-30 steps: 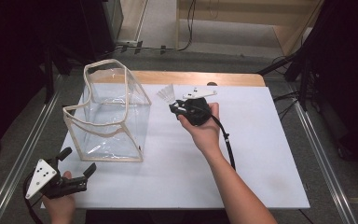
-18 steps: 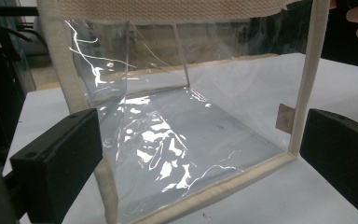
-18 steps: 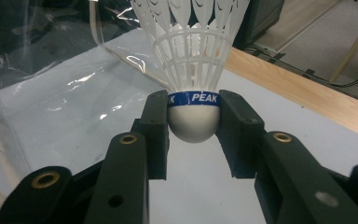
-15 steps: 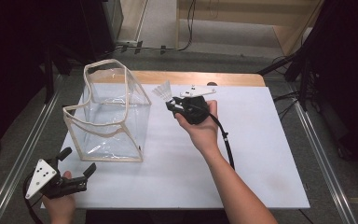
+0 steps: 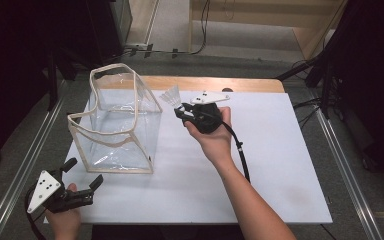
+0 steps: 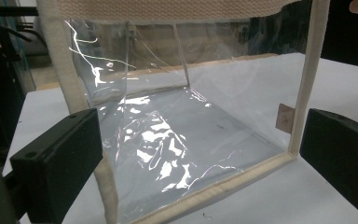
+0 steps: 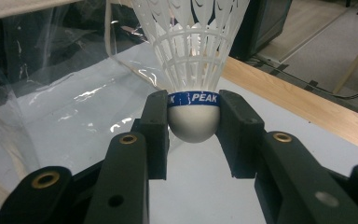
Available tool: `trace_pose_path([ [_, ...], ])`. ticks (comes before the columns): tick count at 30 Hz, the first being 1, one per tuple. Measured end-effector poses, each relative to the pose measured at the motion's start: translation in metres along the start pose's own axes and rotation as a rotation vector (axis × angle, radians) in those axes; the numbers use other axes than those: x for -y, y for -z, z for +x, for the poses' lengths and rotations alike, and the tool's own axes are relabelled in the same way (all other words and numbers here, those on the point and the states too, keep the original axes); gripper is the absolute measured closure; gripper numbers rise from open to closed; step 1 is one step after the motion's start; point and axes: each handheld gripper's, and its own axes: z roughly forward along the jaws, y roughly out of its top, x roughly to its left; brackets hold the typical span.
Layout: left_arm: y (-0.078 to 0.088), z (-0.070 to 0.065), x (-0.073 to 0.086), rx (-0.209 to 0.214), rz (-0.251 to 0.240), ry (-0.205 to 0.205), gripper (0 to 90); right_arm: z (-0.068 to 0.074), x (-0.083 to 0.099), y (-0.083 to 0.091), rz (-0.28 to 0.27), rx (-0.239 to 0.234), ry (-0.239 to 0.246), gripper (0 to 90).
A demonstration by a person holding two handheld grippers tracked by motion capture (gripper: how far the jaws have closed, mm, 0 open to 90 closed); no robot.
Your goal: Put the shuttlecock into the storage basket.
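Desk: white top with a wooden strip along its far edge, seen from the high view
Clear bag: transparent plastic, cream fabric trim on every edge, standing upright with its mouth open upward on the left half of the desk; a small tan tag sits on one lower side seam in the left gripper view
Shuttlecock: white plastic skirt, white rounded cork, blue band printed "PEAK"; held off the desk just beside the bag's upper right edge, skirt toward the bag
Right gripper: held in the person's right hand above the middle of the desk; jaws clenched on the shuttlecock, one pad on each side of the cork at the blue band, as the right gripper view shows
Left gripper: held in the person's left hand at the near left corner of the desk, near the bag's lower corner but apart from it; jaws spread wide and grasping nothing, the bag's near face showing between them in the left gripper view
Cable: black, trailing from the right gripper along the forearm
Floor: grey, with metal rails either side of the desk
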Motion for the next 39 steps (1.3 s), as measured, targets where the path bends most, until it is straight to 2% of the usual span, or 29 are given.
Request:
trace_pose_path([
  [19,0.0,0.0,0.0,0.0,-0.001,0.001,0.0,0.018,-0.018,0.007,-0.05,-0.028,0.027,63.1],
  [39,0.0,0.0,0.0,0.0,-0.004,0.006,0.0,0.043,-0.038,0.011,-0.1,-0.079,0.066,63.1],
])
